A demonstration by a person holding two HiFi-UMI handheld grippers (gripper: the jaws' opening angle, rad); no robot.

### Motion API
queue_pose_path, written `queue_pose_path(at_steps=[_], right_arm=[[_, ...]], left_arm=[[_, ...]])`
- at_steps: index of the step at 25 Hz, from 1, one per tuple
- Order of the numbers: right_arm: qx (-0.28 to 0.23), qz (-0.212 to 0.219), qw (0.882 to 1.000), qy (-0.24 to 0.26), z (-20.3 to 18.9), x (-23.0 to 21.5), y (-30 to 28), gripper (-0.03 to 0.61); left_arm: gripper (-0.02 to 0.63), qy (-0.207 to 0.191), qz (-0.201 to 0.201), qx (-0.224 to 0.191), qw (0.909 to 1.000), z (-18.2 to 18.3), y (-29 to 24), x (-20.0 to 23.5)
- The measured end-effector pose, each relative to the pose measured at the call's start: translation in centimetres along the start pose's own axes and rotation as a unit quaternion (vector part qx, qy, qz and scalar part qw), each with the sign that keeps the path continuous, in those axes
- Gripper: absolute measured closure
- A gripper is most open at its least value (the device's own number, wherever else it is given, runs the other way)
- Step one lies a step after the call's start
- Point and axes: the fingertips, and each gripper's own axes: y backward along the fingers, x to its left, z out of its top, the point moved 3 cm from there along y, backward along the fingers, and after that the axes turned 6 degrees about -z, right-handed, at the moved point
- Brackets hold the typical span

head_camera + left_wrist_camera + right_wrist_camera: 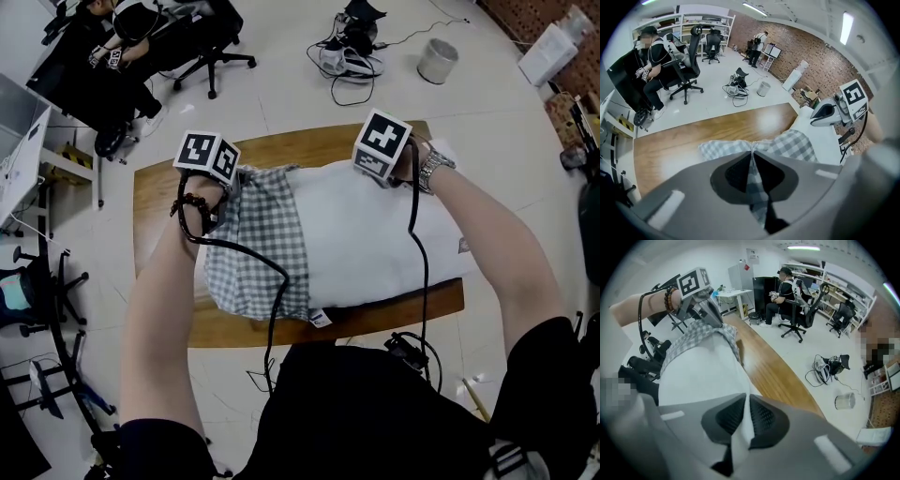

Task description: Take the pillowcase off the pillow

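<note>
Head view: pillow on table; chair, cables, bin beyond.

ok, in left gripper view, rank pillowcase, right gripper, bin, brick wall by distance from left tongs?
1. pillowcase: pinched in left gripper tongs
2. right gripper: right side, gripping pillow
3. bin: floor beyond table
4. brick wall: far back

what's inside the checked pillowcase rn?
One end of the white pillow; the rest sticks out of the pillowcase toward the right. How far in it reaches is covered by the fabric.
</note>
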Motion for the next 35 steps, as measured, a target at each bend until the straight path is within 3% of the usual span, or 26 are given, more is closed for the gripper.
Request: queue_pose_path(at_steps=[15, 26, 30, 35], right_arm=[[0.010, -0.062, 0.998, -0.013, -1.3, -0.3, 0.1, 0.561], [0.017, -0.087, 0.996, -0.014, -2.3, -0.6, -0.2, 0.560], [0.027, -0.107, 0.994, -0.006, -3.4, -1.2, -0.4, 0.560], [-0.009, -0.130, 0.991, 0.015, -3.1, -0.5, 0.1, 0.523]], left_arm=[[0.597, 0.049, 0.043, -0.044, 0.9969, -2.4, 2.9, 3.3], [0.601, 0.058, 0.099, -0.055, 0.9919, -4.1, 4.6, 6.0], [0.601, 0.066, 0.135, -0.050, 0.9873, -5.9, 5.4, 8.0], [0.595, 0.049, 0.138, -0.074, 0.9864, -6.4, 6.0, 7.1]])
